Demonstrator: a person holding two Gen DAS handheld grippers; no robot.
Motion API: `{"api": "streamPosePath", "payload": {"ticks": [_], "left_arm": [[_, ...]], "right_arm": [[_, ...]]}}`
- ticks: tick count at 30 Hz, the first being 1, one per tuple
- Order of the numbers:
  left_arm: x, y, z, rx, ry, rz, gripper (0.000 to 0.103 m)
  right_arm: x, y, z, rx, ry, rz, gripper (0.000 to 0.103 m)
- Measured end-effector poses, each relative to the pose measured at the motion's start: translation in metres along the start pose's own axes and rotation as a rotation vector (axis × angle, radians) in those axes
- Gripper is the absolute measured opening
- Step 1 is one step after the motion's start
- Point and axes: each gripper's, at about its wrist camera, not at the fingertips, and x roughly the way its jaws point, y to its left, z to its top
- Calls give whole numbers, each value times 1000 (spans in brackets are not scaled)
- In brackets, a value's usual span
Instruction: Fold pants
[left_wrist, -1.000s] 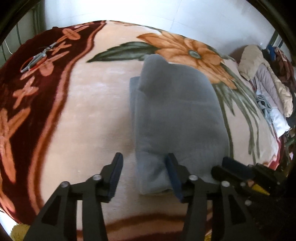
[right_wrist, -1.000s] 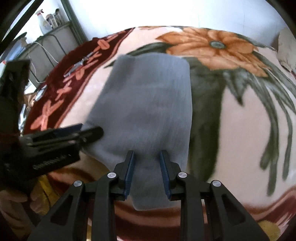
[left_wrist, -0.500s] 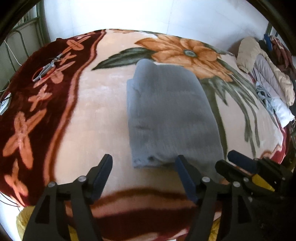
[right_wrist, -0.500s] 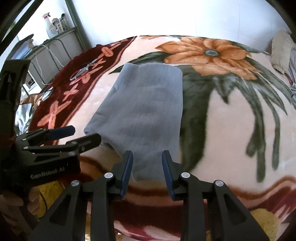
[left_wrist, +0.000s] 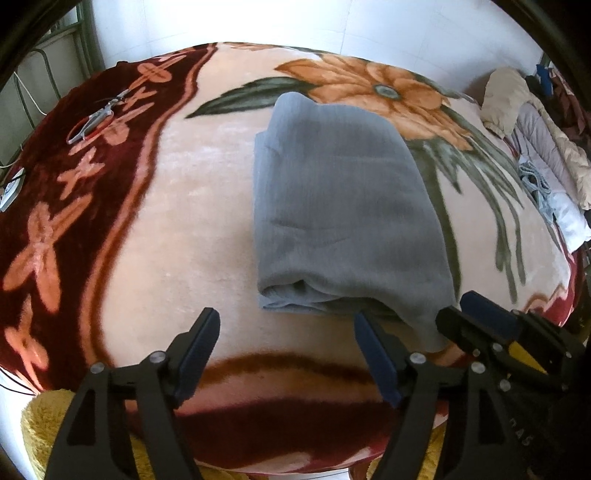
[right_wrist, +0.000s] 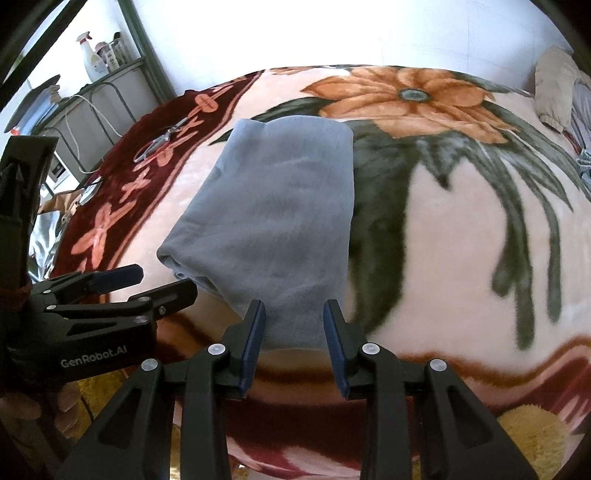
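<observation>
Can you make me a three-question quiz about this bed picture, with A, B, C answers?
1. Where are the scissors?
A. on the dark red border
B. on the pants
C. on the orange flower

2. What colour are the folded pants?
A. yellow
B. grey
C. green

3. How are the left tongs?
A. squeezing the pants
B. open, holding nothing
C. holding scissors

Answers: 1 A, the scissors lie on the blanket border, left of the pants. 2 B, the bundle is plain grey. 3 B, only blanket shows between the fingers, which have just been opening.
</observation>
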Motion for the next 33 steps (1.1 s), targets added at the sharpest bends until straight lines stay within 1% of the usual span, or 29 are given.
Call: {"api": "streamPosePath", "payload": {"ticks": [10,33], "left_arm": [[2,2,-1,-14,2,5,79],[4,0,-2,7,4,25,79]], "right_arm": [[2,-1,-1,6,4,6,33],[2,0,-1,6,5,4,33]]}}
